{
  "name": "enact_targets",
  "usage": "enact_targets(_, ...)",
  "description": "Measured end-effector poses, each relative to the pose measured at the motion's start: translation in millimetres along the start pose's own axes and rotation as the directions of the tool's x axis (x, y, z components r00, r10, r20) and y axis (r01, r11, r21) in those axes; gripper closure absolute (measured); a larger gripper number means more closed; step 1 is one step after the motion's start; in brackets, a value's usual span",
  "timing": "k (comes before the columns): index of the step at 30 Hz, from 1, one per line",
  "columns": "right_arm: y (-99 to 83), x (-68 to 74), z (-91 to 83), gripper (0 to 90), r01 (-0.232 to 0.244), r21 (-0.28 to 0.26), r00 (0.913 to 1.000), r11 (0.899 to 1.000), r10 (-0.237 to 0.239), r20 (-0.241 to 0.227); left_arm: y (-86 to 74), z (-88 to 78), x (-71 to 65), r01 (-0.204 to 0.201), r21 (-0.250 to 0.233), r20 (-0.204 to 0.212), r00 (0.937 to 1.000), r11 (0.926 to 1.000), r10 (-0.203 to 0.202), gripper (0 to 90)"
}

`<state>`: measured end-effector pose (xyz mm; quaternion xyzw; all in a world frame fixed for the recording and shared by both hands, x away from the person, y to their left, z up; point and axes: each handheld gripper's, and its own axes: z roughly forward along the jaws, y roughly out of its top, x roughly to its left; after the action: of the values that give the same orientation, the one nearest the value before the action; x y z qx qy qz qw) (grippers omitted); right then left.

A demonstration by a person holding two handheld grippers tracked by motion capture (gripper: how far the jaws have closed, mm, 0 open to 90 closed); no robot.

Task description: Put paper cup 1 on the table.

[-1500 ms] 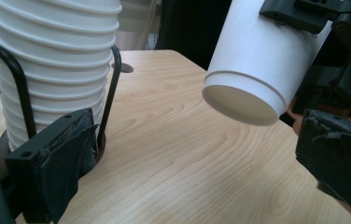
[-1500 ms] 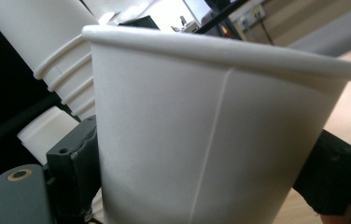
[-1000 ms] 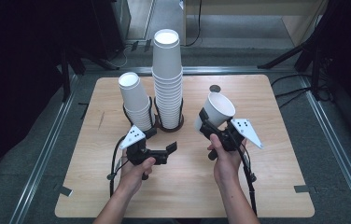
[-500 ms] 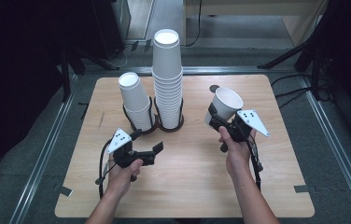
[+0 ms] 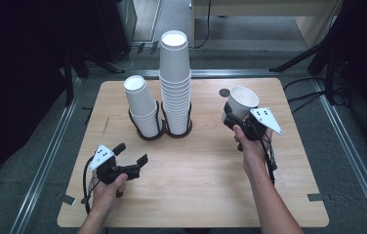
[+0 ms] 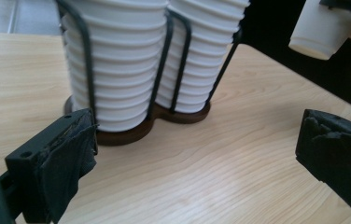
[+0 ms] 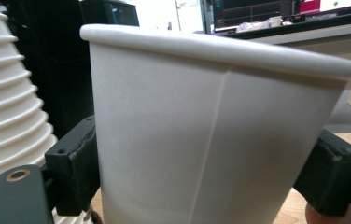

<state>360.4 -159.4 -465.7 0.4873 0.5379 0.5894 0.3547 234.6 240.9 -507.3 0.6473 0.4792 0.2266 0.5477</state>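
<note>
Cup: a single white paper cup [image 5: 242, 101] sits clamped in the right gripper [image 5: 236, 116], mouth up and tipped a little, held off the table at its right side. In the right gripper view the cup [image 7: 211, 135] stands between the two black jaws, which press on its wall from both sides.
Right gripper: grasping the cup low on its body; the grey plate on top points right and the person's right hand [image 5: 251, 146] wraps the handle just near of it.
Dark spot: a small round dark mark [image 5: 224, 92] lies on the table just left and far of the cup.
Holder: a dark two-ring wire holder [image 5: 164, 132] stands at the table's middle, on the far half, well left of the cup.
Tall stack: white cups [image 5: 175, 83] nested high in the holder's right ring.
Short stack: a lower pile of cups [image 5: 141, 109], leaning slightly left, in the left ring, touching the tall one's side.
Left gripper: the left gripper [image 5: 131, 155] is released, jaws spread wide with nothing between them, low over the near left of the table, pointing toward the holder. In the left gripper view the jaws frame the holder's base [image 6: 131, 133] from a distance.
Left hand: the left hand [image 5: 107, 187] grips its handle at the near edge.
Table: light wood [image 5: 196, 185], bare in its near half.
</note>
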Motion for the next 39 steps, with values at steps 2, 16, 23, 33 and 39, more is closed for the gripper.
enact_targets(2,-1.7,-2.4,3.3,14.6,0.002,0.001,1.0000,1.000,-0.002,0.004,-4.1,-3.7,4.6,0.001,0.006,-0.012,0.9999,1.0000,-0.001,0.0)
enact_targets(16,-21.5,-10.0,27.8,14.6,0.067,0.059,0.9970,0.996,-0.069,0.036,-18.8,-21.9,26.5,0.030,0.004,-0.085,0.9960,0.9995,-0.030,0.0)
enact_targets(23,-29.7,-18.7,41.0,14.7,0.125,0.049,0.9896,0.991,-0.129,0.065,-22.3,-25.2,38.4,0.047,0.005,-0.125,0.9911,0.9989,-0.046,0.0)
enact_targets(33,-37.1,-31.6,61.4,14.7,0.171,0.072,0.9809,0.983,-0.176,0.082,-27.6,-24.2,47.5,0.063,0.030,-0.149,0.9872,0.9976,-0.058,0.0)
enact_targets(39,-44.0,-34.5,70.7,14.6,0.165,0.109,0.9795,0.980,-0.176,0.098,-29.8,-21.8,49.1,0.056,0.054,-0.150,0.9875,0.9970,-0.047,0.0)
